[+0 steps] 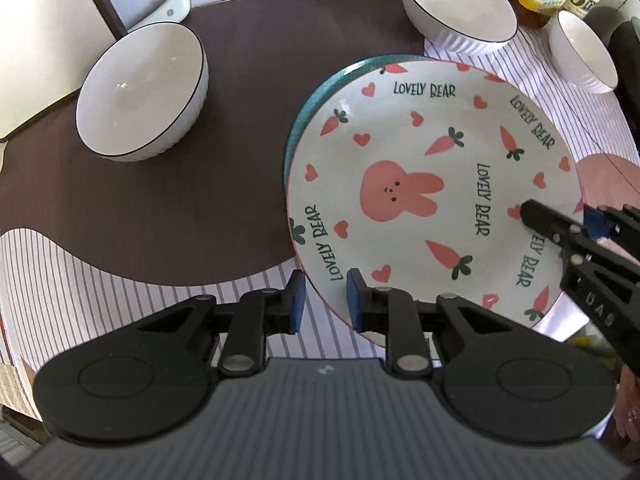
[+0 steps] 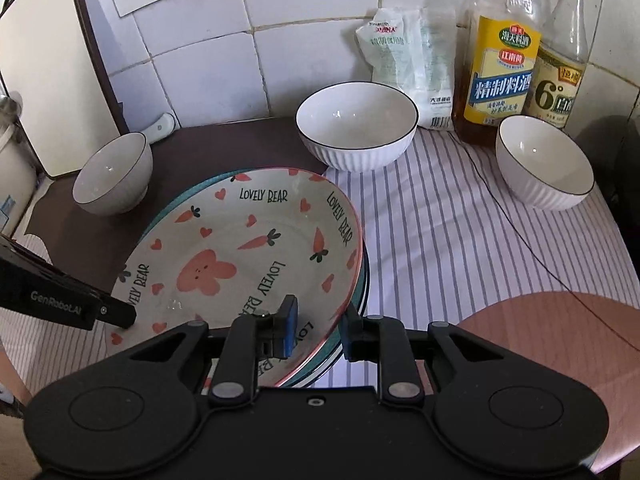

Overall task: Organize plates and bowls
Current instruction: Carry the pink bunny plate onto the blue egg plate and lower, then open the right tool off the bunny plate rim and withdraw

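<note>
My left gripper (image 1: 324, 300) spread around the rabbit plate's (image 1: 420, 200) near rim, my right gripper (image 2: 318, 328) likewise straddling its edge, unclenched, three white bowls (image 2: 356, 136) nearby

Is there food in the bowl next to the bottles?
No, the bowl beside the bottles shows only its bare white inside.

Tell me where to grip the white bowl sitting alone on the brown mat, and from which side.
Grip the ribbed bowl by its thin black-lined rim, one jaw inside and one outside. The wall is too broad to span. The left gripper seems nearer; come from above onto the rim's near edge, since a cleaver handle and the wall lie behind it.
</note>
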A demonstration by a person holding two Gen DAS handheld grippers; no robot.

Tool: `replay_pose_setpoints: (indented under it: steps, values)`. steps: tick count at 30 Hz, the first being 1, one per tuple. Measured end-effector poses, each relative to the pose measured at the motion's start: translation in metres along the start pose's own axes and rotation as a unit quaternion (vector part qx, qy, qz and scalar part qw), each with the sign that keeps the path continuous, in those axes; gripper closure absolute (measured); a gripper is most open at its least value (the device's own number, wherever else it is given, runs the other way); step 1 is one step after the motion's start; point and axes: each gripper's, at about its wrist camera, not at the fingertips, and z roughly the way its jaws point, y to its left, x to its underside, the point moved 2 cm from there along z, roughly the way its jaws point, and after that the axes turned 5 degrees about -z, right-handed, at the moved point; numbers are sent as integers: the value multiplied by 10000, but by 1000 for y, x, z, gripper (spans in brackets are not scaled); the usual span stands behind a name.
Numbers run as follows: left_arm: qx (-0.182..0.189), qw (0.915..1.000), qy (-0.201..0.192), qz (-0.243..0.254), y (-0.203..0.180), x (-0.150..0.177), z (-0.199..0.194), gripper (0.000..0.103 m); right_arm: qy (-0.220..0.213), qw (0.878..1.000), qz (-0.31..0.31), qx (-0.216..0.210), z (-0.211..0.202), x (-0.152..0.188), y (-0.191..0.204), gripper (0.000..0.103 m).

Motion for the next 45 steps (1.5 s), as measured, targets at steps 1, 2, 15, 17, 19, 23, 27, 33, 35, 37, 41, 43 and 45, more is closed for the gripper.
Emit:
replay_pose_setpoints:
  steps: [1, 2, 15, 17, 19, 23, 27, 33, 35, 37, 41, 43, 45]
  values:
    - [49, 10000, -15, -33, 1, 0, 0, 82, 13, 10000, -57, 29, 0, 1, 2, 73]
    - [94, 9999, -23, -75, 2, 0, 0, 82, 31, 9998, -169, 93, 2, 1, 5, 68]
    - [332, 9981, -449, -250, 16, 19, -46, 82, -370, 9948, -867, 391, -30, 7, 21, 65]
    - [357, 9976, -528, -259, 22, 22, -60, 82, -459, 9939, -955, 293, -42, 2, 26, 65]
    - [376, 9972, -589, -265, 27, 25, -73, 81, -563, 9942, -917, 90, -56, -4, 30, 63]
    - [310, 9965, -710, -322, 42, 35, -98, 72, -728, 9918, -1033, -204, -81, -16, 42, 58]
    - [264, 9951, -867, -396, 57, 43, -118, 64, -890, 9856, -1355, -477, -104, -29, 63, 52]
    - [148, 9920, -1073, -643, 78, 52, -143, 58, -1104, 9714, -1871, -955, -124, -51, 93, 41]
    - [107, 9910, -1120, -721, 84, 54, -149, 55, -1151, 9659, -2058, -1070, -127, -56, 102, 38]
    - [63, 9900, -1173, -782, 89, 55, -155, 52, -1192, 9602, -2223, -1195, -128, -61, 110, 36]
    - [96, 9877, -1259, -926, 100, 57, -164, 47, -1193, 9522, -2393, -1479, -125, -68, 121, 31]
    - [150, 9860, -1322, -1006, 107, 56, -166, 42, -1223, 9483, -2447, -1609, -120, -71, 127, 27]
    - [219, 9837, -1416, -1085, 115, 54, -166, 38, -1257, 9454, -2447, -1747, -113, -73, 133, 17]
